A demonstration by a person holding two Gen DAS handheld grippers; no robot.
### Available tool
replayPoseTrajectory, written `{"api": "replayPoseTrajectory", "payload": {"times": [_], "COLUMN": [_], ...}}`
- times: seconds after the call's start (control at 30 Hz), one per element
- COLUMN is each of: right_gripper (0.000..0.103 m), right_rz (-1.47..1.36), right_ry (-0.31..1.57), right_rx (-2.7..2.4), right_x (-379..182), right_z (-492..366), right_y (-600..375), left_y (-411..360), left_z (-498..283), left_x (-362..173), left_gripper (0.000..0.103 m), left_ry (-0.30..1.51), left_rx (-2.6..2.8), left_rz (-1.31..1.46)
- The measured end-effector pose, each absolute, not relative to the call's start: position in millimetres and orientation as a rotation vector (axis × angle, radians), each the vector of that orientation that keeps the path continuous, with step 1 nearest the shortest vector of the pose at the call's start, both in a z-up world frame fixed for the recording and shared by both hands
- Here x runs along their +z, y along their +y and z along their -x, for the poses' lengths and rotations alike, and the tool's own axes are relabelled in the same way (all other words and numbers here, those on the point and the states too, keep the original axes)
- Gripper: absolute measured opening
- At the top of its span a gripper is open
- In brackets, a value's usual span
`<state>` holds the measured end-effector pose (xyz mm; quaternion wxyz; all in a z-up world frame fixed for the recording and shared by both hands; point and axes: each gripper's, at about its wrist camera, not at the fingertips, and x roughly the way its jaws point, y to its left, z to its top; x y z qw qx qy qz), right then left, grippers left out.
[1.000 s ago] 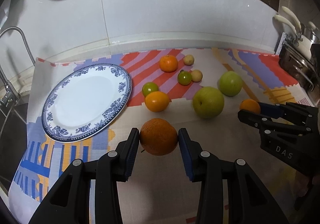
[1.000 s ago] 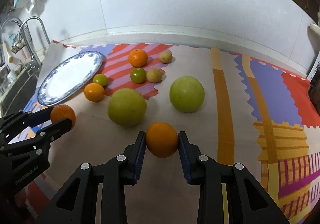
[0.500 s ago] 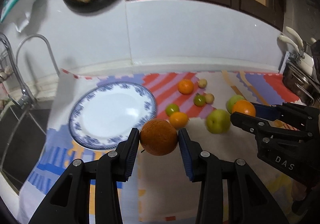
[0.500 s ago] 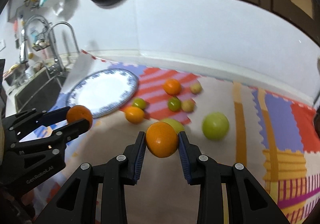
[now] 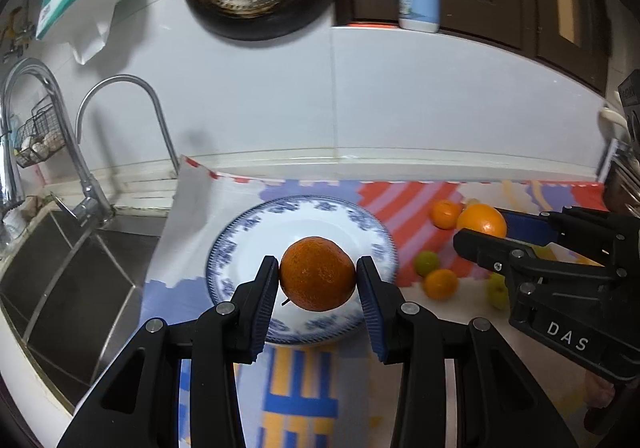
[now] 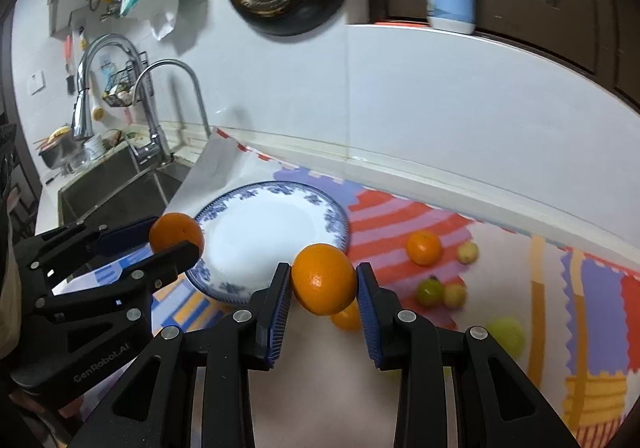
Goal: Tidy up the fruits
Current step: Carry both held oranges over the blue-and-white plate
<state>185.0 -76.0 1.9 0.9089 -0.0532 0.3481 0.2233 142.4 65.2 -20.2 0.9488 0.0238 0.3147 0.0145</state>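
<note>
Left wrist: left gripper (image 5: 317,280) jaws clamped on a dark orange (image 5: 317,273), held in the air over the blue-rimmed plate (image 5: 240,248). Plate has nothing on it, so no fruit placed yet. Right gripper (image 5: 476,226) at the right edge, jaws closed on a lighter orange (image 5: 482,219). Loose fruit on the mat (image 5: 400,196): a small orange (image 5: 441,284), a green one (image 5: 426,263), and more behind the right gripper, partly hidden.

Right wrist: lighter orange is over the plate's near-right rim, not down. Two yellow-brown fruits (image 6: 468,252) and a green apple (image 6: 506,336) wait on the surface; blur, possibly a second apple behind the jaws.

Judgement: early stage, first two oranges in transit, everything else left.
</note>
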Motion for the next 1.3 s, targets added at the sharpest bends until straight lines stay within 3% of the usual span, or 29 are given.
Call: {"api": "replayPoseTrajectory", "payload": {"times": [0.67,1.3], "right_gripper": [0.034,0.034], "right_rz": [0.117,0.134], "right_ry": [0.933,0.993], "right_rx": [0.569,0.568], "right_x": [-66.1,-90.5], "right_z": [-255.7,-273.6], "right_y": [0.9,8.9], "left_y": [127.0,129.9], "left_z": [-209.3,-233.5], "left_x": [-78.5,-101.3], "left_gripper": [0.040,0.042], "left_ry": [0.840,0.892], "left_rx": [0.053,0.044], "left_rz": [0.024,0.026]}}
